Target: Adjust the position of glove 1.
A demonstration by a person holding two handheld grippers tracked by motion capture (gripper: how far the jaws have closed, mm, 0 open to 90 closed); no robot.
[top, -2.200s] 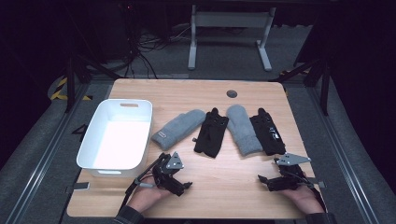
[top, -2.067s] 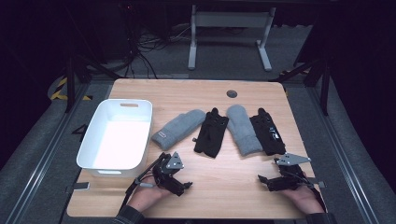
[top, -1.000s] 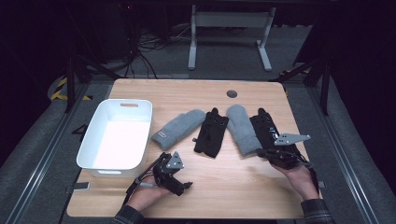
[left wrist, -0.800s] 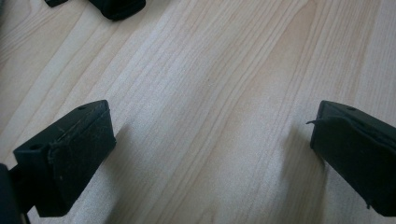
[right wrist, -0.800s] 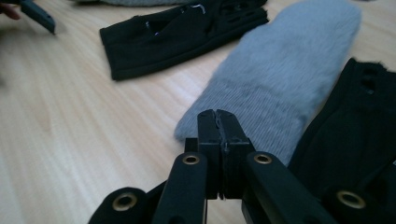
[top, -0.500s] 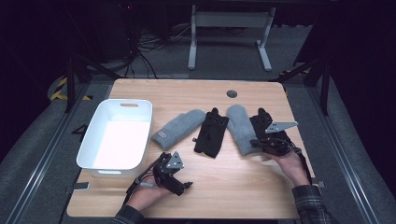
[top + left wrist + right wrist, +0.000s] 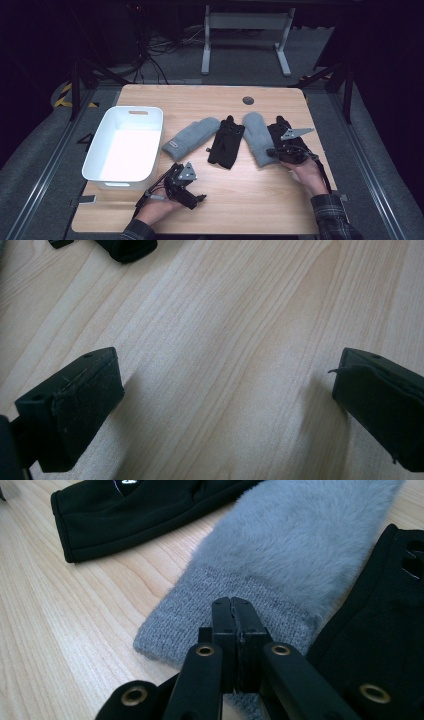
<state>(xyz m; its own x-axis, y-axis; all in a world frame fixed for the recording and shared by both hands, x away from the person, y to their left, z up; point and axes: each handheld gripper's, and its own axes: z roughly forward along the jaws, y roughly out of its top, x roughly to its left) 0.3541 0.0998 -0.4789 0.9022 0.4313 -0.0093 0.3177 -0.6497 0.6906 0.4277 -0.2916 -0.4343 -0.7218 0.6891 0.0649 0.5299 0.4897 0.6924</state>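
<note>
A: Largest first: wooden table (image 7: 260,205), pale, squared edges; wide bare strip along the near edge, another along the far edge around a small dark round insert (image 7: 248,100).

B: Next down: white bin (image 7: 125,145), sitting at the left side, its left wall nearly flush with the table's left edge; bare inside; open wood between its right wall and the first mitten.

A: Then four gloves in a row across the middle: grey mitten (image 7: 191,137) tilted, cuff toward the bin; black glove (image 7: 226,144) just beside it; second grey mitten (image 7: 257,137), cuff toward the near edge; second black glove (image 7: 281,131) beside that, close to the right edge, partly under the right tool.

B: Right gripper (image 7: 274,152), low over the knit cuff of the second grey mitten (image 7: 280,565); jaws pressed together, pads meeting with nothing pinched between; tips above the cuff's near hem; touching it or not, cannot tell.

A: Left gripper (image 7: 199,199), lying near the front edge, just beside the bin's near right corner; jaws spread wide, bare wood (image 7: 225,365) between them; well apart from every glove.

B: Freest room: the near middle of the table, between the two hands.
</note>
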